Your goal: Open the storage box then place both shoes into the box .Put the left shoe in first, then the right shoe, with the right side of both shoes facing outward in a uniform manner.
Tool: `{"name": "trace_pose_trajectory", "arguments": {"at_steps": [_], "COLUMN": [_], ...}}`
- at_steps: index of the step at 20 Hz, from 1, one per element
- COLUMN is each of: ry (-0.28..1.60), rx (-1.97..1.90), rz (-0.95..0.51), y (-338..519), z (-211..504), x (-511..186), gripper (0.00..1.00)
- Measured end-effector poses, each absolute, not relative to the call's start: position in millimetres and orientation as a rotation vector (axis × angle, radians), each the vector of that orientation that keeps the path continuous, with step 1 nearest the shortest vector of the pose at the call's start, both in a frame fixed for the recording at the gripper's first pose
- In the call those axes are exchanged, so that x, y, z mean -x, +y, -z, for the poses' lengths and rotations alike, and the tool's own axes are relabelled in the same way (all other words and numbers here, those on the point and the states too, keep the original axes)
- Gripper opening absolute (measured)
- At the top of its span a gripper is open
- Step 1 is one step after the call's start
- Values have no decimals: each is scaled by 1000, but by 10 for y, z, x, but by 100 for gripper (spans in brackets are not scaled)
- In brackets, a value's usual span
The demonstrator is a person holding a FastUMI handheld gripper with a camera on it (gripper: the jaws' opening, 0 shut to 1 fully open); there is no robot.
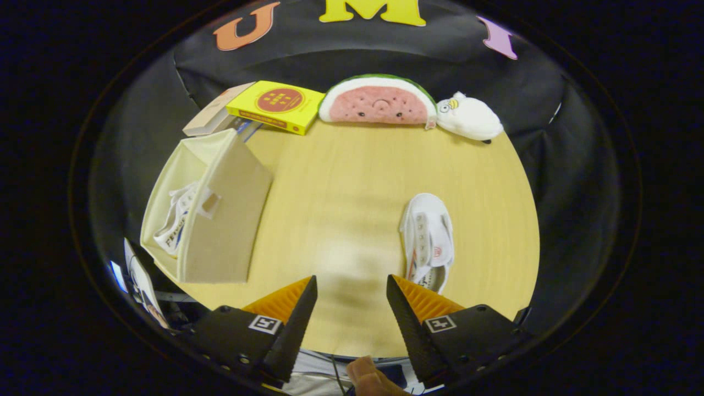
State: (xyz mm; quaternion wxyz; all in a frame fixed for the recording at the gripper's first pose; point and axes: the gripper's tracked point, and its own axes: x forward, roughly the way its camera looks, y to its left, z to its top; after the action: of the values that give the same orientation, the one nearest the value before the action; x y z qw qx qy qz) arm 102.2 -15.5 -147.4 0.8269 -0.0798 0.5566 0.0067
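White shoe [428, 242] ahead, gripper [352, 308] agape.

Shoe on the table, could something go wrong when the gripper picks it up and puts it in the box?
The gripper is open and empty. The white shoe lies just ahead of one finger, off centre, so a grab may slip. The storage box already holds a shoe, so the second may snag on it or the flap.

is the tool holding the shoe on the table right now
No, the tool is open with bare table between its fingers, and the white shoe lies on the table just ahead of one finger.
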Motion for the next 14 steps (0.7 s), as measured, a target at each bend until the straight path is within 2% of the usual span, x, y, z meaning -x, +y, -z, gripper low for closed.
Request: {"name": "trace_pose_trajectory", "arguments": {"at_steps": [2,10,14], "ry": [1197,1275,1241], "rx": [229,213,183], "rz": [39,133,202], "y": [-473,-1364,-1570], "z": [1595,2008,2102], "x": [-1015,-1019,-1222], "gripper": [90,89,89]}}
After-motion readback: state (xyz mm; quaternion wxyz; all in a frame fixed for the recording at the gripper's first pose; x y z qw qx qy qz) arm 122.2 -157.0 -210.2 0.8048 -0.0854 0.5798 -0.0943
